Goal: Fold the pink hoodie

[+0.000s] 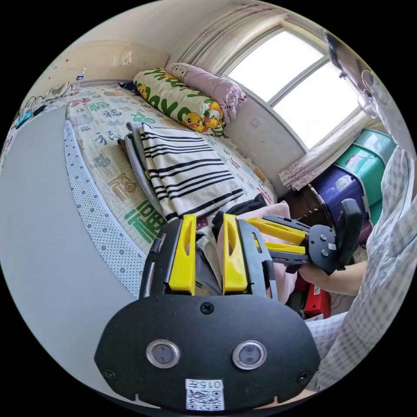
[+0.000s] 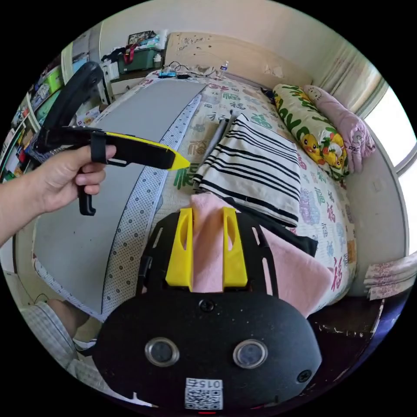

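The bed sheet (image 2: pixel 321 204) was printed with green and red Chinese characters; a cushion (image 2: pixel 312 126) carried yellow duck motifs. The pink hoodie (image 2: pixel 286 265), soft knit, lay at the bed's near edge beside a folded black-striped white cloth (image 2: pixel 256 169). The right gripper (image 2: pixel 207 217) had its yellow jaws parted over pink fabric, not clamping. The left gripper (image 1: pixel 209 226) had jaws apart, holding nothing.

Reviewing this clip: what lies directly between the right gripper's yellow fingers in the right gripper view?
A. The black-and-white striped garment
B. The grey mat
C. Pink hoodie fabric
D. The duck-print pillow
C: in the right gripper view, the pink hoodie runs up between the right gripper's yellow fingers, while the striped garment lies folded farther up the bed.
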`<state>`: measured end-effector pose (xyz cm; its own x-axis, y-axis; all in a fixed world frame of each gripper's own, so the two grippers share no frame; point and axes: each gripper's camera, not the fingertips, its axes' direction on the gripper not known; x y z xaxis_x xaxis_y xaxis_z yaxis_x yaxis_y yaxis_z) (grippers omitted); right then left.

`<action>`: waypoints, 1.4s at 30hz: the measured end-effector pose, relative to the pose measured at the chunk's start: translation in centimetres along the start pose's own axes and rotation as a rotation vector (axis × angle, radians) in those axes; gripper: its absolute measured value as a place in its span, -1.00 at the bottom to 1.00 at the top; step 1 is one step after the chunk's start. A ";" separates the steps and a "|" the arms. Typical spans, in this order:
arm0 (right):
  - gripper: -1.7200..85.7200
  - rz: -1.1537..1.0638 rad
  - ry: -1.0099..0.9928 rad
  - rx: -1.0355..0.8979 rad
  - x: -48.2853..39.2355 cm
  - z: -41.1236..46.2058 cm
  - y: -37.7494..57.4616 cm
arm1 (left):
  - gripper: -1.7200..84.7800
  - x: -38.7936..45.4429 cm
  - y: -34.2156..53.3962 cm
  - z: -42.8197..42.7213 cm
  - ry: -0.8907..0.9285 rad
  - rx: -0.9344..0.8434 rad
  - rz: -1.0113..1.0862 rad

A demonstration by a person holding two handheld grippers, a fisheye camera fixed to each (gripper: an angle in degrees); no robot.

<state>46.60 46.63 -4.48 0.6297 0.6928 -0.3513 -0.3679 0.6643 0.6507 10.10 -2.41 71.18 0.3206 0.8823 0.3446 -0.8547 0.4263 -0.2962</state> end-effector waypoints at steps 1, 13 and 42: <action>-0.77 0.085 -0.070 -0.001 1.9 -1.1 0.5 | -0.74 0.2 0.4 -0.2 0.028 -0.025 0.000; -0.85 0.475 -0.426 0.182 19.2 -15.9 12.4 | -0.82 3.5 3.2 0.1 0.084 -0.095 -0.051; -0.87 0.399 -1.176 0.723 6.7 -28.3 13.7 | -0.97 13.1 28.7 -68.2 -0.545 0.701 -0.094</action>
<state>26.40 68.29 -17.03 0.8899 -0.0711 0.4506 -0.4543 -0.0482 0.8896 17.62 34.96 6.40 0.3156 0.5561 0.7688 -0.9453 0.1139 0.3057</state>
